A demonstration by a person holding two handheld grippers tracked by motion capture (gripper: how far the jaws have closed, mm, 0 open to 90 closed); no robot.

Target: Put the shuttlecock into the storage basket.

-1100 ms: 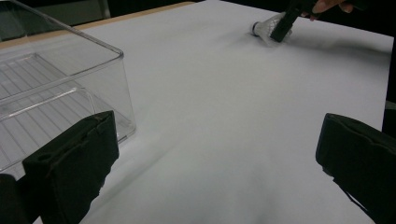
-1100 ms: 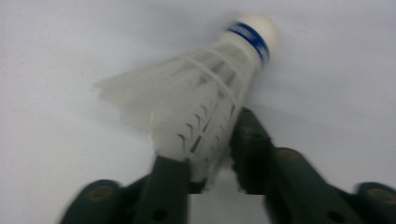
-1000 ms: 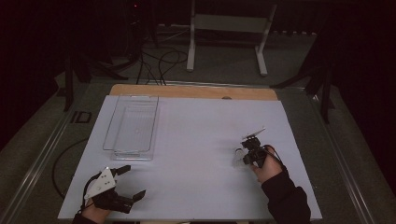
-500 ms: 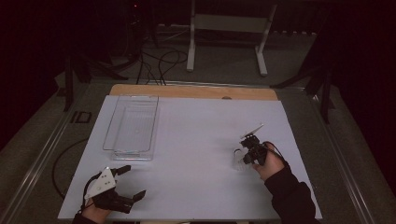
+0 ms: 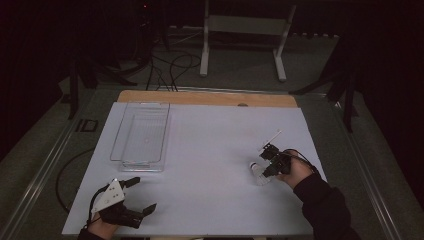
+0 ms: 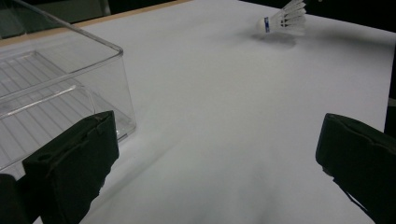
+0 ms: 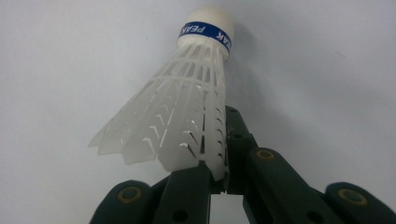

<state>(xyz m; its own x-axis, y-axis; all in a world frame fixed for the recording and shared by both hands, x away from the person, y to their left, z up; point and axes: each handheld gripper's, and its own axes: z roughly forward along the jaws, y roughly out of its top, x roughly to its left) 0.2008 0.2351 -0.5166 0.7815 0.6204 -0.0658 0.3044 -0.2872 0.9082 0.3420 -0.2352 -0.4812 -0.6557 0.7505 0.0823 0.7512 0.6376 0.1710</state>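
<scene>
A white plastic shuttlecock (image 7: 187, 107) with a blue band under its cork points away from my right gripper (image 7: 219, 172), whose jaws are shut on the rim of its skirt. In the high view that right gripper (image 5: 266, 167) is at the right of the white sheet, with the shuttlecock (image 5: 257, 172) on its left side, at or just above the surface. My left gripper (image 5: 145, 194) rests near the front left edge, wide open with nothing between its pads (image 6: 70, 163). From the left gripper (image 6: 215, 154) the shuttlecock (image 6: 282, 21) lies far off.
A clear plastic bin (image 5: 142, 135) stands on the left half of the white sheet (image 5: 210, 150), close to the left gripper; its near wall (image 6: 93, 79) shows in the left gripper view. A wooden strip (image 5: 200, 97) runs along the far edge. A stand and cables lie beyond.
</scene>
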